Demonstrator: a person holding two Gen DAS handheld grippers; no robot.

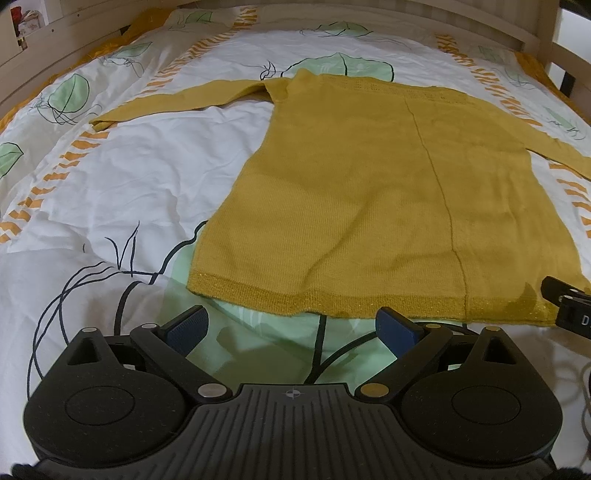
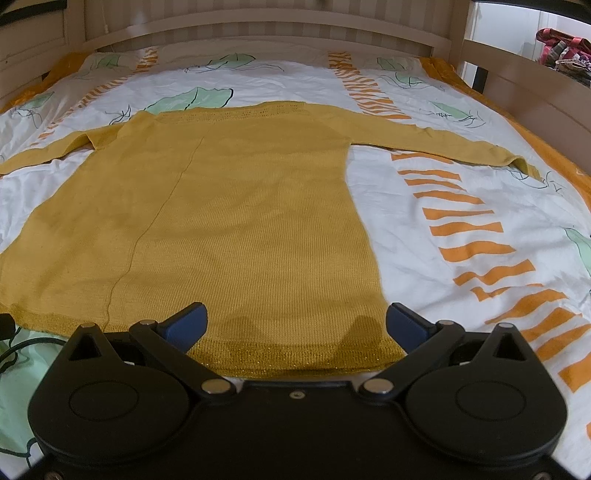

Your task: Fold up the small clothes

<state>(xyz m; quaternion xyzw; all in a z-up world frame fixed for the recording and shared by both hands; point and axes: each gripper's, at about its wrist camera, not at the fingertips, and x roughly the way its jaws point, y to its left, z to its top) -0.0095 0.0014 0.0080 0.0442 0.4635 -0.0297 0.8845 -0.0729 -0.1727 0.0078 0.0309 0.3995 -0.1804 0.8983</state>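
- A mustard-yellow knitted sweater [image 1: 369, 192] lay flat on a bed, spread out with its hem toward the cameras and its neckline toward the far wooden bed frame [image 2: 258, 33].
- Both sleeves stretched out sideways — the left sleeve [image 1: 177, 101] reached across the white cover, and the right sleeve [image 2: 443, 142] ran toward the orange border of the bedding.
- A thin seam line [image 1: 439, 192] ran down the sweater from the neckline to the glittery hem band [image 1: 295, 301].
- The bedding was a white duvet cover [image 1: 129, 177] printed with green leaves and orange stripes.
- The left gripper [image 1: 291, 328] hovered just short of the hem, above the green leaf print, its blue-padded fingers [image 1: 188, 326] spread wide apart and holding nothing.
- The right gripper [image 2: 297, 325] sat over the sweater's lower right corner, fingers [image 2: 406, 325] also spread wide — the hem band lay between them, but whether the pads touched the fabric could not be told.
- Part of the right gripper showed at the edge of the left wrist view, beside the hem's right end.
- Colourful bags [image 2: 561, 48] sat beyond the bed frame at the far right.
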